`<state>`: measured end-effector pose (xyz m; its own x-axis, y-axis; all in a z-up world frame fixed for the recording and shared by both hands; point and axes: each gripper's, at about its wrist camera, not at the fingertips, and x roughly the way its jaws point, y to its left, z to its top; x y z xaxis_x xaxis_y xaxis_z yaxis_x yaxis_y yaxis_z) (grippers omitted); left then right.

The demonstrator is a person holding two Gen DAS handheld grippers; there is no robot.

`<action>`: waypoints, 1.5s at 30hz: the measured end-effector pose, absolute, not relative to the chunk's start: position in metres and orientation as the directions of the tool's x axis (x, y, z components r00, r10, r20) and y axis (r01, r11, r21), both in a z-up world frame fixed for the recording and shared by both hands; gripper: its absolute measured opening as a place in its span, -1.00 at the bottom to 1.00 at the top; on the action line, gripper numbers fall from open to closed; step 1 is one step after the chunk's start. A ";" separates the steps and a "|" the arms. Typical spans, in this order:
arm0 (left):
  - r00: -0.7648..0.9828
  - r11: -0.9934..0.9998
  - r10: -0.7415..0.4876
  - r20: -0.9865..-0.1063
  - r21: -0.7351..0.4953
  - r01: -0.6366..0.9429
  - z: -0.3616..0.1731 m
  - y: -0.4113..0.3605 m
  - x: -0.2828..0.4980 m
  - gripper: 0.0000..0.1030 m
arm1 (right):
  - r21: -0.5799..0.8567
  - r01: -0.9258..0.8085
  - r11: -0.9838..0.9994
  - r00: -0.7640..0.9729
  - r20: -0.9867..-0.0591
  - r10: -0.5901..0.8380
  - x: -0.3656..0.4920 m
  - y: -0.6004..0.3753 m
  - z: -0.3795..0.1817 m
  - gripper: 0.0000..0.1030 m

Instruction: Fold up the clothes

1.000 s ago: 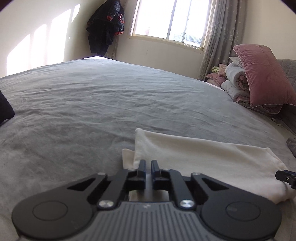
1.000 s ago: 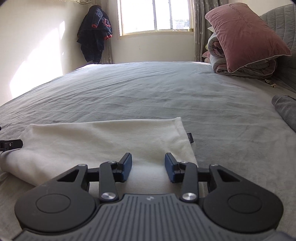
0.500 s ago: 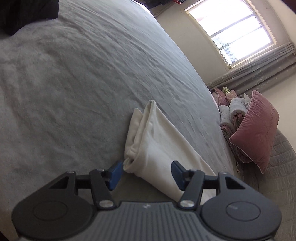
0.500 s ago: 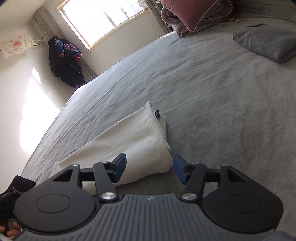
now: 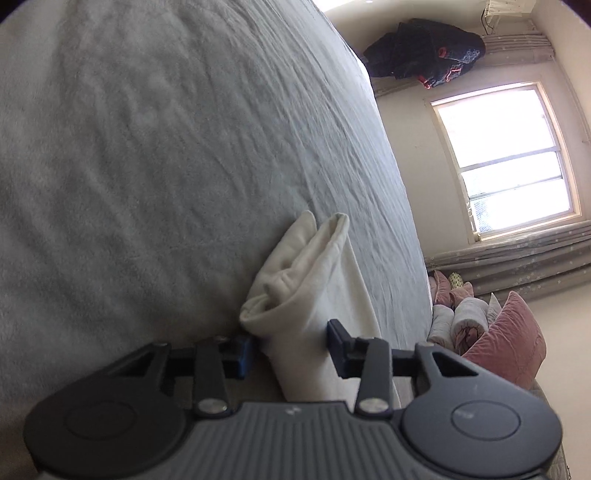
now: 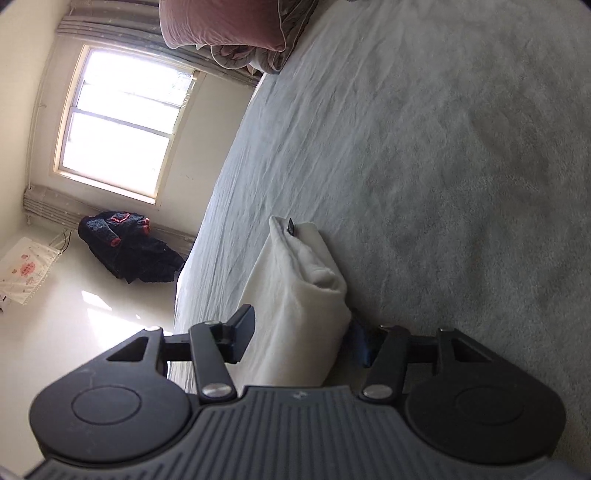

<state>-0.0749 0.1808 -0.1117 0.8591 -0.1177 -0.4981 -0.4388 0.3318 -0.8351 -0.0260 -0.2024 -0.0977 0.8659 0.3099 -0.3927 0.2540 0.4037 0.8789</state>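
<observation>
A cream folded garment (image 5: 314, 266) lies as a long strip on the grey bed cover (image 5: 147, 166). Both wrist views are rolled onto their side. My left gripper (image 5: 291, 347) straddles one end of the strip, where the folded layers gape; its jaws are closing, with the cloth between the blue pads (image 5: 242, 356) and not visibly squeezed. At the other end of the garment (image 6: 295, 280), the one with a small dark tag, my right gripper (image 6: 301, 336) has one finger on each side of the roll. Its jaws are closing too, the cloth filling most of the gap.
Grey bed cover (image 6: 443, 147) spreads wide around the garment. Pink pillows and rolled bedding (image 5: 506, 332) are piled at the head of the bed, also in the right wrist view (image 6: 221, 22). A dark jacket (image 6: 125, 251) hangs by the window (image 6: 122, 118).
Both grippers rolled onto their side and sank to the ends of the garment. The left one went from shut to open; both now straddle the cloth with narrower jaws than half a second ago.
</observation>
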 end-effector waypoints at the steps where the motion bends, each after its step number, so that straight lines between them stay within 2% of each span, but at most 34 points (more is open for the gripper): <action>1: 0.861 0.333 -0.100 -0.499 -0.832 -0.443 -0.111 0.179 -0.073 -0.29 | 0.876 0.269 0.400 0.868 -0.400 0.293 -0.025 -0.203 -0.099 -0.24; 2: 0.860 0.336 -0.087 -0.502 -0.828 -0.450 -0.111 0.177 -0.071 -0.37 | 0.873 0.283 0.396 0.871 -0.407 0.276 -0.025 -0.203 -0.101 -0.44; 5: 0.851 0.364 -0.074 -0.520 -0.809 -0.462 -0.106 0.176 -0.067 -0.52 | 0.860 0.289 0.421 0.881 -0.411 0.235 -0.031 -0.197 -0.097 -0.53; 16: 0.821 0.334 -0.150 -0.551 -0.810 -0.482 -0.082 0.203 -0.105 -0.58 | 0.804 0.352 0.479 0.871 -0.469 0.146 -0.110 -0.176 -0.069 -0.56; 26: 0.812 0.313 -0.177 -0.556 -0.814 -0.489 -0.087 0.206 -0.148 -0.58 | 0.778 0.374 0.504 0.854 -0.501 0.142 -0.150 -0.174 -0.062 -0.56; 29: 0.814 0.322 -0.165 -0.557 -0.810 -0.489 -0.099 0.205 -0.149 -0.52 | 0.742 0.380 0.552 0.835 -0.531 0.140 -0.150 -0.172 -0.069 -0.56; 31: 0.830 0.320 -0.154 -0.536 -0.822 -0.471 -0.108 0.205 -0.150 -0.47 | 0.692 0.387 0.610 0.805 -0.575 0.142 -0.144 -0.169 -0.079 -0.46; 34: 0.852 0.357 -0.131 -0.507 -0.826 -0.437 -0.106 0.200 -0.151 -0.41 | 0.647 0.343 0.681 0.803 -0.578 0.146 -0.140 -0.169 -0.080 -0.41; 35: 0.855 0.364 -0.126 -0.503 -0.825 -0.432 -0.105 0.199 -0.150 -0.33 | 0.628 0.331 0.705 0.806 -0.577 0.135 -0.141 -0.169 -0.076 -0.26; 36: 0.858 0.370 -0.121 -0.499 -0.825 -0.427 -0.103 0.198 -0.149 -0.24 | 0.606 0.327 0.725 0.815 -0.569 0.108 -0.142 -0.167 -0.071 -0.12; 38: 0.866 0.370 -0.111 -0.487 -0.829 -0.419 -0.101 0.198 -0.148 -0.10 | 0.561 0.321 0.763 0.834 -0.550 0.054 -0.143 -0.163 -0.063 -0.04; 41: 0.874 0.385 -0.078 -0.480 -0.823 -0.418 -0.097 0.193 -0.147 0.09 | 0.495 0.302 0.815 0.860 -0.511 -0.008 -0.146 -0.155 -0.053 -0.02; 44: 0.876 0.424 -0.025 -0.481 -0.799 -0.426 -0.095 0.185 -0.148 0.11 | 0.430 0.240 0.870 0.885 -0.465 -0.014 -0.143 -0.139 -0.050 -0.02; 45: 0.876 0.442 -0.003 -0.482 -0.786 -0.431 -0.094 0.182 -0.149 0.04 | 0.417 0.205 0.885 0.891 -0.454 0.007 -0.139 -0.132 -0.051 -0.02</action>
<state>-0.1490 0.1820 -0.0942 0.8763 -0.0028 -0.4818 -0.4310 0.4424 -0.7865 -0.1392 -0.1325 -0.0507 0.8909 0.0075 -0.4541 0.2054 0.8852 0.4175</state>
